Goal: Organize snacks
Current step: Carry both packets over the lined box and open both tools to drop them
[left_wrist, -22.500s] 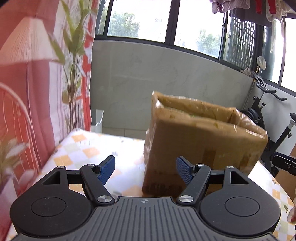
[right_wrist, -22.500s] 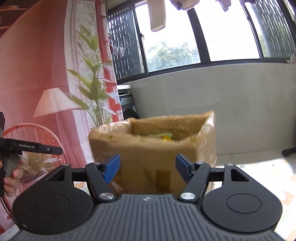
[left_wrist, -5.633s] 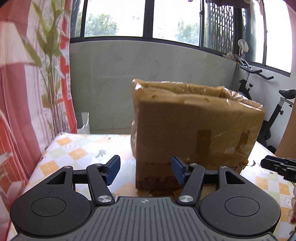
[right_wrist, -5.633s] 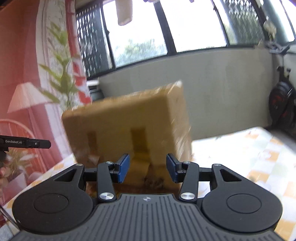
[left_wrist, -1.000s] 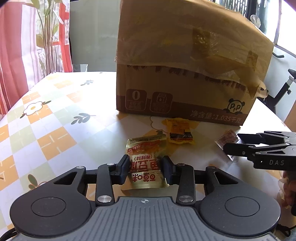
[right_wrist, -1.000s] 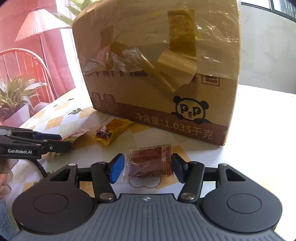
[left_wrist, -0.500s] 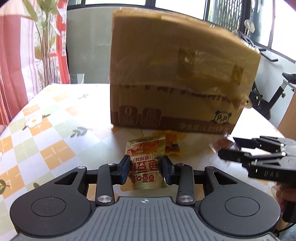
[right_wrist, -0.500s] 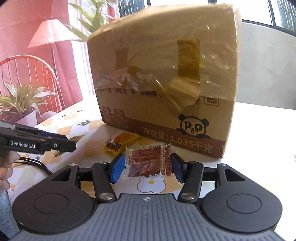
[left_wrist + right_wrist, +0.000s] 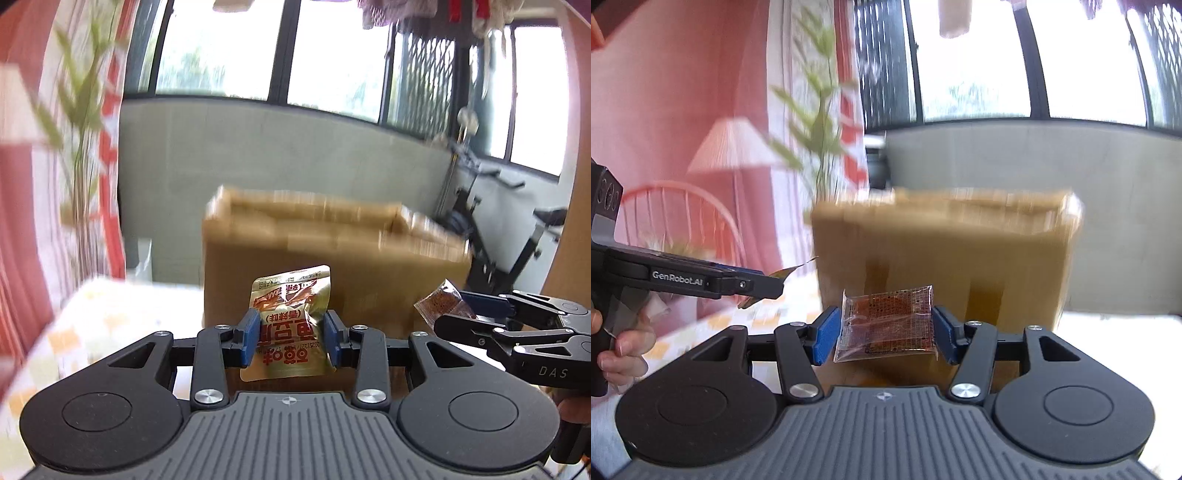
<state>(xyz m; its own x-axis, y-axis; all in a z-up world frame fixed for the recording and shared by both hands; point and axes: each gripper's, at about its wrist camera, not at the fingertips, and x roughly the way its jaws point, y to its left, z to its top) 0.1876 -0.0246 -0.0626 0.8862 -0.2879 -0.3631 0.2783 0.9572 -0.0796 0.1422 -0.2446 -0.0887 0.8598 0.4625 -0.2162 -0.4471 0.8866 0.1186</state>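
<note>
My left gripper [image 9: 291, 341] is shut on a gold snack packet [image 9: 290, 321] with red lettering, held up in the air in front of the open cardboard box [image 9: 332, 254]. My right gripper [image 9: 884, 332] is shut on a clear packet of reddish-brown snack [image 9: 886, 321], lifted to about the same height before the same box [image 9: 945, 251]. In the left wrist view the right gripper [image 9: 469, 314] reaches in from the right with its brown packet [image 9: 439, 304]. The right wrist view shows the left gripper [image 9: 772, 282] at the left, a hand [image 9: 620, 350] around its handle. The box's contents are hidden.
The box stands on a table with an orange and white checked cloth [image 9: 85, 325]. A red and white curtain with a plant print [image 9: 74, 166] hangs at the left. An exercise bike [image 9: 517, 240] stands at the right, windows behind.
Both grippers have risen from the tabletop with their packets. The view has tilted up, so the box's top rim now shows and the other snacks on the table have dropped out of sight.
</note>
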